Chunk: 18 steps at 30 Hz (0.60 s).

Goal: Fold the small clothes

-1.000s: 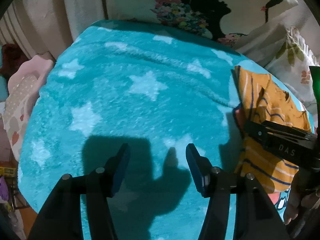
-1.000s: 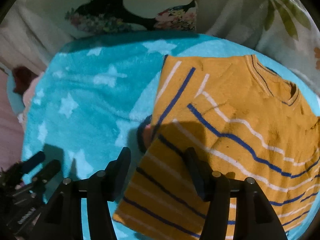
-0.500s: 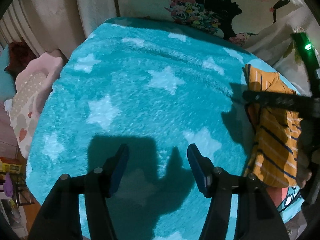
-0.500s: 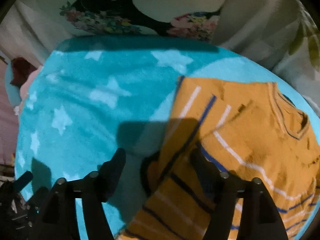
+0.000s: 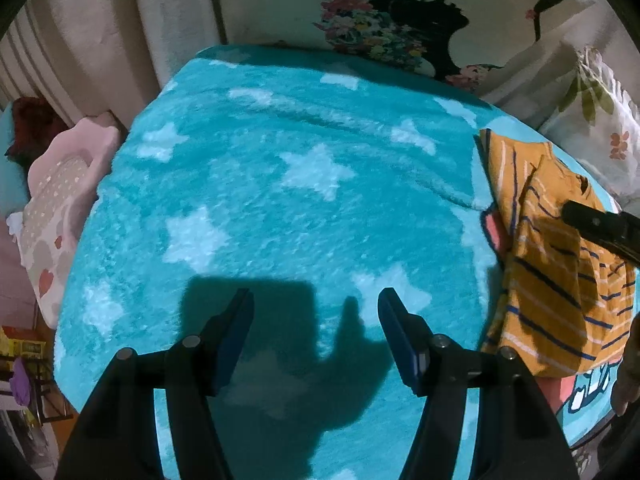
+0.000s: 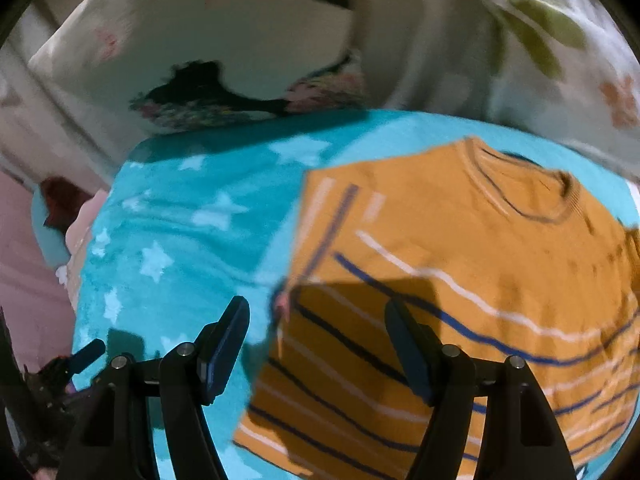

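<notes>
A small mustard-yellow sweater (image 6: pixel 460 280) with blue and white stripes lies on the turquoise star blanket (image 5: pixel 280 184), its collar toward the far right. In the left wrist view the sweater (image 5: pixel 552 264) lies bunched at the right edge. My right gripper (image 6: pixel 316 340) is open and empty, hovering over the sweater's left lower edge; it shows as a dark bar in the left wrist view (image 5: pixel 600 228). My left gripper (image 5: pixel 316 328) is open and empty above bare blanket, well left of the sweater.
Floral pillows (image 5: pixel 392 32) line the far edge of the bed. A pink cushion (image 5: pixel 60 208) lies off the blanket's left side. A cartoon print (image 5: pixel 588 388) shows on the blanket below the sweater.
The right gripper has swung back right over the sweater, its view now blurred. The left gripper has stayed above the bare blanket, shifting only slightly. Both stay open.
</notes>
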{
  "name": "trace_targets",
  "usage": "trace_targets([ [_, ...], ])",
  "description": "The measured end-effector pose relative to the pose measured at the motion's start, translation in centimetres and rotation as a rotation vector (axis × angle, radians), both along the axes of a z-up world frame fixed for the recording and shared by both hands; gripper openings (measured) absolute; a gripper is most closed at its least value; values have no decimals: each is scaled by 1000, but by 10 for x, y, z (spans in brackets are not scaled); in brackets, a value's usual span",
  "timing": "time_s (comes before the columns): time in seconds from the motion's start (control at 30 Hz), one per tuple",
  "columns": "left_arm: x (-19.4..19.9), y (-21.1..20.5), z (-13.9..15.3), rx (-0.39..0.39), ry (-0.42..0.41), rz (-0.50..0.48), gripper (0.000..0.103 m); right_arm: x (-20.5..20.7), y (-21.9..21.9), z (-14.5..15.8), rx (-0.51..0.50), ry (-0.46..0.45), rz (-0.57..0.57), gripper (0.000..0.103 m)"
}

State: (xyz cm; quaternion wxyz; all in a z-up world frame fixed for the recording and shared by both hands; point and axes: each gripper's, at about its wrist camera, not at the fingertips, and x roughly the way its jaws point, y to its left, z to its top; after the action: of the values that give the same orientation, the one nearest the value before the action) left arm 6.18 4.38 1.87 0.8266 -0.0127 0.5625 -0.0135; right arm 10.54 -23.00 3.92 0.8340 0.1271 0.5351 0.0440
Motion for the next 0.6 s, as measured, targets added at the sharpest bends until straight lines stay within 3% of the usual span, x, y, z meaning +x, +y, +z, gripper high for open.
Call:
trace_targets([
  [0.17,0,-12,-4,-28,17,-10,64,-24,-72,-1,5,-11,-166,76],
  [0.4,-8,-38,-5,4,25,-11,64,-35,-208,-14,-48,23,-390,76],
  [0.6,-10,-67,1,6,30,-9,64,-19,-299,-38,36,54,-491,74],
])
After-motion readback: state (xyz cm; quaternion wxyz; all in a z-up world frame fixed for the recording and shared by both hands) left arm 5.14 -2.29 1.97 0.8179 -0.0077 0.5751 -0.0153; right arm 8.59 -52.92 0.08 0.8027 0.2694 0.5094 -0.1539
